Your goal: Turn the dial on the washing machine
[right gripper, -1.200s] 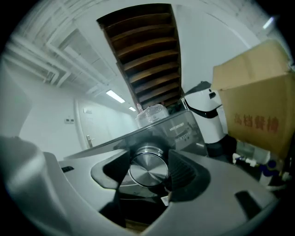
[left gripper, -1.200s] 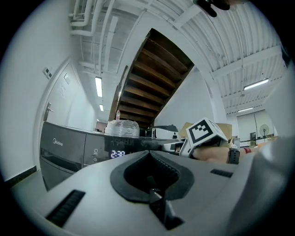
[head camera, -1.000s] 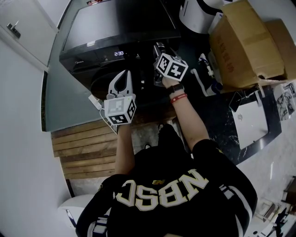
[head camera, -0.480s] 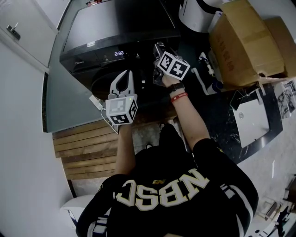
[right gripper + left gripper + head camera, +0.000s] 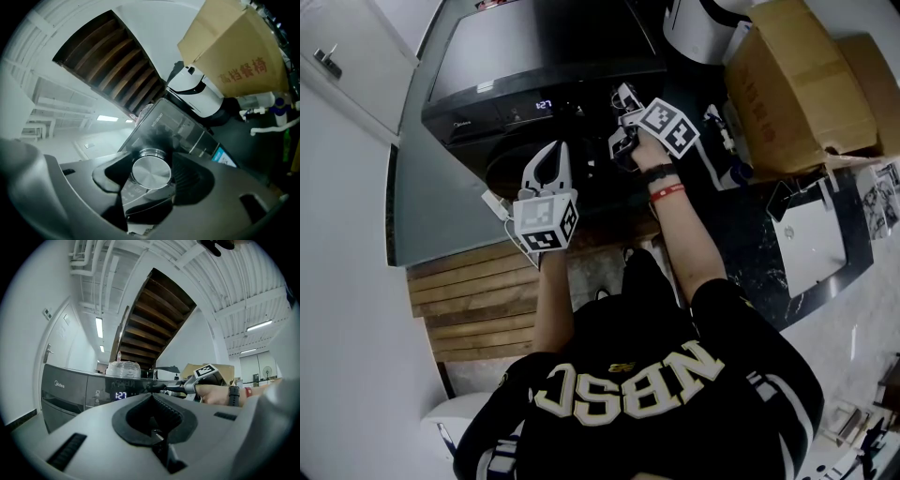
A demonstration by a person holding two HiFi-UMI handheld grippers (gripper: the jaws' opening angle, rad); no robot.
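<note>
Brushed-metal round dial: clamped between the right gripper's jaws, on the black washing machine's front panel.
Right gripper: rolled clockwise since a second ago.
Lit digital display: 2:30 before, 1:27 now; at 9 o'clock of the dial.
Left gripper: jaws together, empty, at 8 o'clock of the right gripper.

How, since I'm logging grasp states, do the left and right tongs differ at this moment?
The left tongs are shut and empty; the right tongs clamp the dial. The left tongs hang short of the washing machine, while the right tongs are at its panel. The left tongs sit level; the right tongs are rolled sideways. Both point at the machine.
</note>
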